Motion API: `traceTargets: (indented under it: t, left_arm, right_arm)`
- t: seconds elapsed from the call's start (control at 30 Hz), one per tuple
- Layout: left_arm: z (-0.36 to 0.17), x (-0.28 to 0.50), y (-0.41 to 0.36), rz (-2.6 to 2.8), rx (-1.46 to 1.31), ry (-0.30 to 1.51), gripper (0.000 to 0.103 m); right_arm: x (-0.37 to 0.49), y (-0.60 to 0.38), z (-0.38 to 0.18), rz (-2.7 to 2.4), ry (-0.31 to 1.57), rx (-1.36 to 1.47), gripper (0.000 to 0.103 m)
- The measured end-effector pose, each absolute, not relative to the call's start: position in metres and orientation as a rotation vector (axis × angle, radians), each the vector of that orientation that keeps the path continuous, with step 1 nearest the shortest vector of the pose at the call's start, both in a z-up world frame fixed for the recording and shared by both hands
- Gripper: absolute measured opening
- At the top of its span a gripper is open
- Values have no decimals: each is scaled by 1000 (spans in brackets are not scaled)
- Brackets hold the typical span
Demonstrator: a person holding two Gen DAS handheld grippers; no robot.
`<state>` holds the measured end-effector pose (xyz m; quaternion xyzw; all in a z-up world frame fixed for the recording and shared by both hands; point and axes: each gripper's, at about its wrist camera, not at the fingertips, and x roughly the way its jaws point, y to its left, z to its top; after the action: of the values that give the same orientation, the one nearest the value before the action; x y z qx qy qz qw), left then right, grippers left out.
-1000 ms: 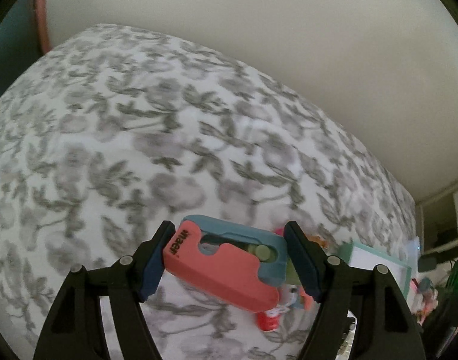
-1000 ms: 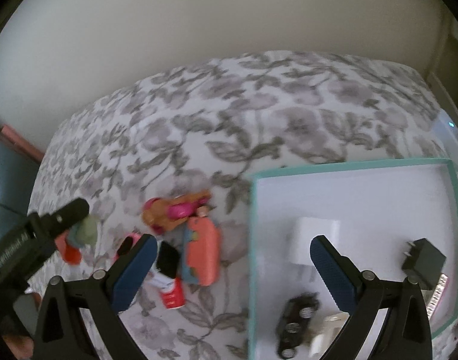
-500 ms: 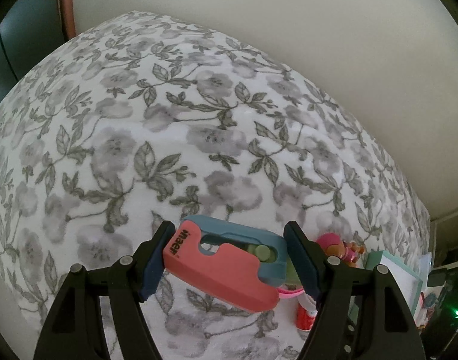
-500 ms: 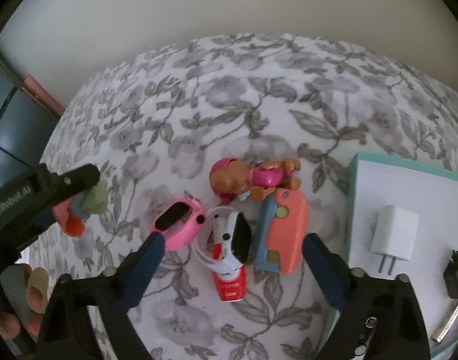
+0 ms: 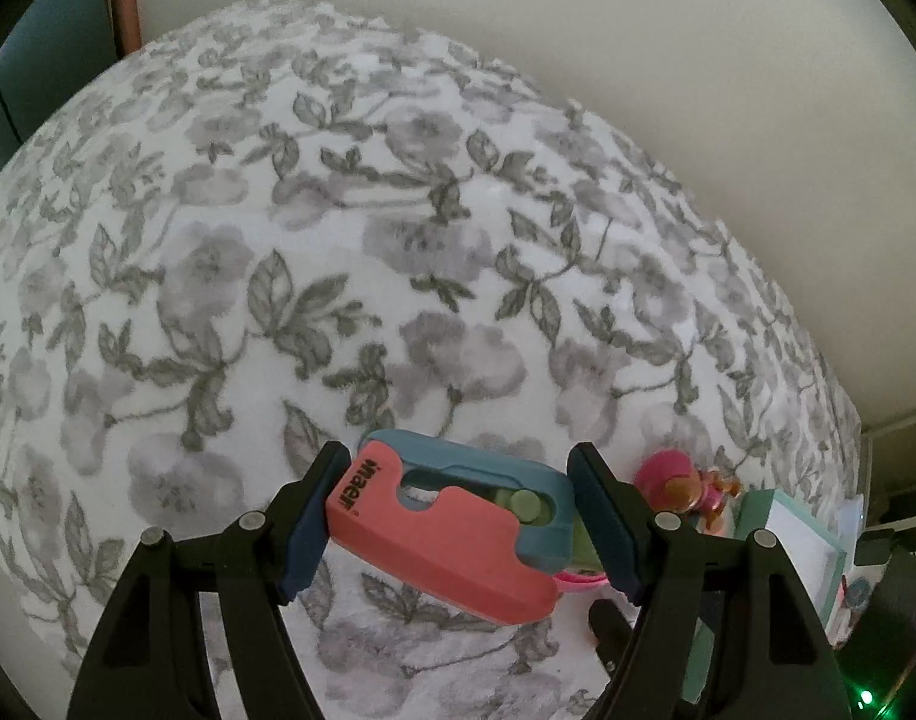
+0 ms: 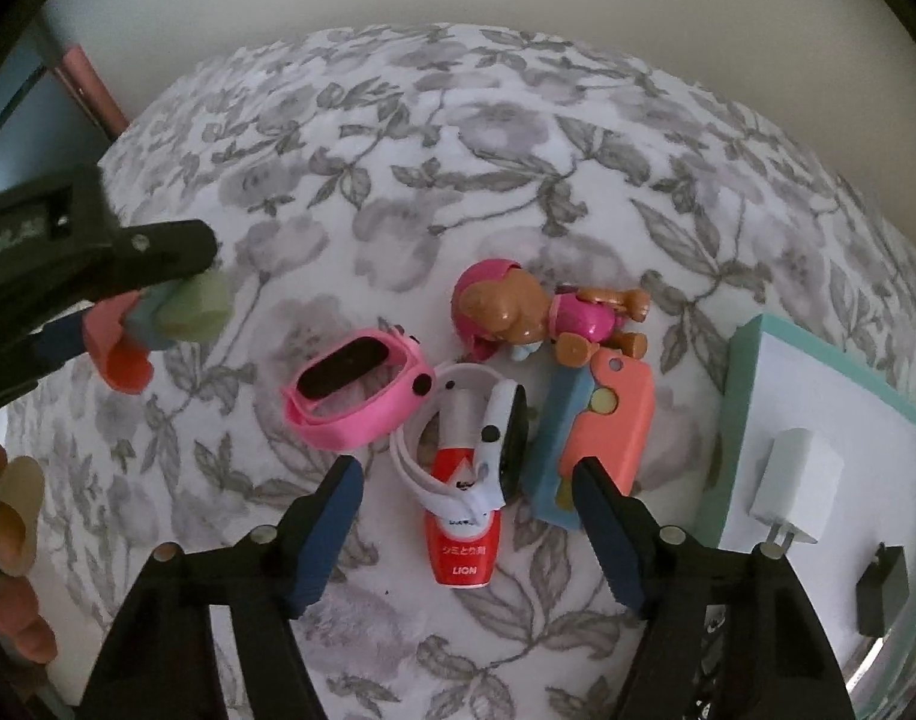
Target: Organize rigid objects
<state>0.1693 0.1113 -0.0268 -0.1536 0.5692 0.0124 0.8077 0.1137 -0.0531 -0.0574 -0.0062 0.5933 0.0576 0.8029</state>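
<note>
Left tongs (image 5: 455,519) clenched on coral-and-blue cutter (image 5: 452,531) above floral bed (image 5: 338,240), right tongs (image 6: 463,531) spread apart over red tube (image 6: 463,540), pink watch (image 6: 356,396) at ten o'clock, teal-rimmed tray (image 6: 739,408) at three o'clock.

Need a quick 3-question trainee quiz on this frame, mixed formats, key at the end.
1. True or false: the left gripper is shut on the coral-and-blue plastic cutter.
2. Multiple choice: what passes through the loop of the white smartwatch?
A. the pink band watch
B. the red-and-white LION tube
C. the brown puppy figure in pink
3. Fill in: the white wall charger lies inside the ______, and the right gripper is ______.

Key: 1 true; 2 B; 3 teal-rimmed white tray, open.
</note>
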Motion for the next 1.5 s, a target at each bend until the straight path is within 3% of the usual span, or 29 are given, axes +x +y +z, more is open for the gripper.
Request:
traceTargets:
  t: [0.07,0.2,0.27,1.1,1.13,1.17,1.2,1.5]
  left_arm:
    - [-34,170,109,22,-333,1238,76]
    - [-39,170,106,19,-327,1250,76]
    - [-38,170,105,17,-324,1248,76]
    - [28,164,84,-27,-255,1085,76]
    - [30,163,83,-31,-252,1081,76]
    - [33,162,80,-38,-250,1073,76]
    - [35,161,79,-41,-247,1068,76]
    - [39,154,58,-76,-212,1067,76]
  right_arm:
    - [111,-48,-58,123,1264,-46,64]
    - [109,-40,-59,128,1259,-95,57]
    - [110,-37,-59,120,1257,-110,46]
    - [96,-96,8,30,1167,62,43]
    - [95,-100,12,22,1160,72,41]
    - [93,-104,16,17,1154,83,23]
    - [91,-108,18,13,1149,95,20]
    - [85,-137,19,-32,1158,129,20]
